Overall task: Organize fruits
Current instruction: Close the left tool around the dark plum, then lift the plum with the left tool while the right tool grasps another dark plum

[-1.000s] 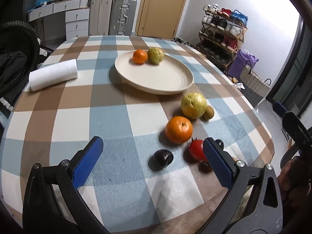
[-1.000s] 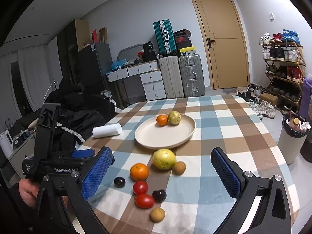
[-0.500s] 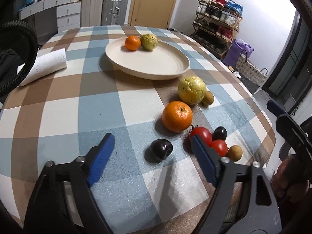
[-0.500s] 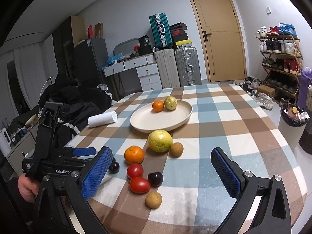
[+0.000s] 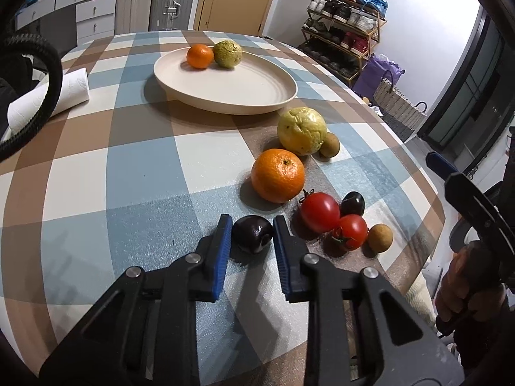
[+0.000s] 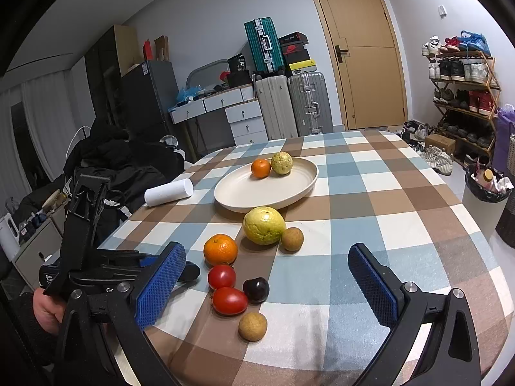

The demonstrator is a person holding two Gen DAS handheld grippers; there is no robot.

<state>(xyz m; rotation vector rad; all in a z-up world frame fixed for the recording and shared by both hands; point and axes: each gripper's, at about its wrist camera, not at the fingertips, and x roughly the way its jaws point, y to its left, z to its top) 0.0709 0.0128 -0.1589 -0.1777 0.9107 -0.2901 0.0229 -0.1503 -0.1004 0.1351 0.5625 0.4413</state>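
Observation:
A dark plum [image 5: 252, 238] lies on the checked tablecloth, and my left gripper [image 5: 251, 222] is shut on it, a blue pad pressing on each side. To its right sit two red tomatoes [image 5: 320, 212], a second dark plum [image 5: 352, 203] and a small brown fruit [image 5: 380, 237]. Behind them lie an orange [image 5: 277, 175] and a yellow-green guava [image 5: 302, 130]. The cream plate [image 5: 257, 96] holds a small orange [image 5: 199, 56] and a green guava [image 5: 228, 54]. My right gripper [image 6: 266, 251] hangs open above the near fruits, holding nothing. Its left finger hides the held plum in the right wrist view.
A white paper roll [image 5: 64, 91] lies left of the plate. A black hose loop [image 5: 54, 74] hangs at the table's left side. The table edge curves close on the right, where a hand [image 5: 466, 289] holds the other gripper. Suitcases, drawers and a shoe rack stand beyond.
My left gripper's jaws went from wide open to shut around the dark plum while it dipped toward the table. The right gripper sank slightly and stayed open.

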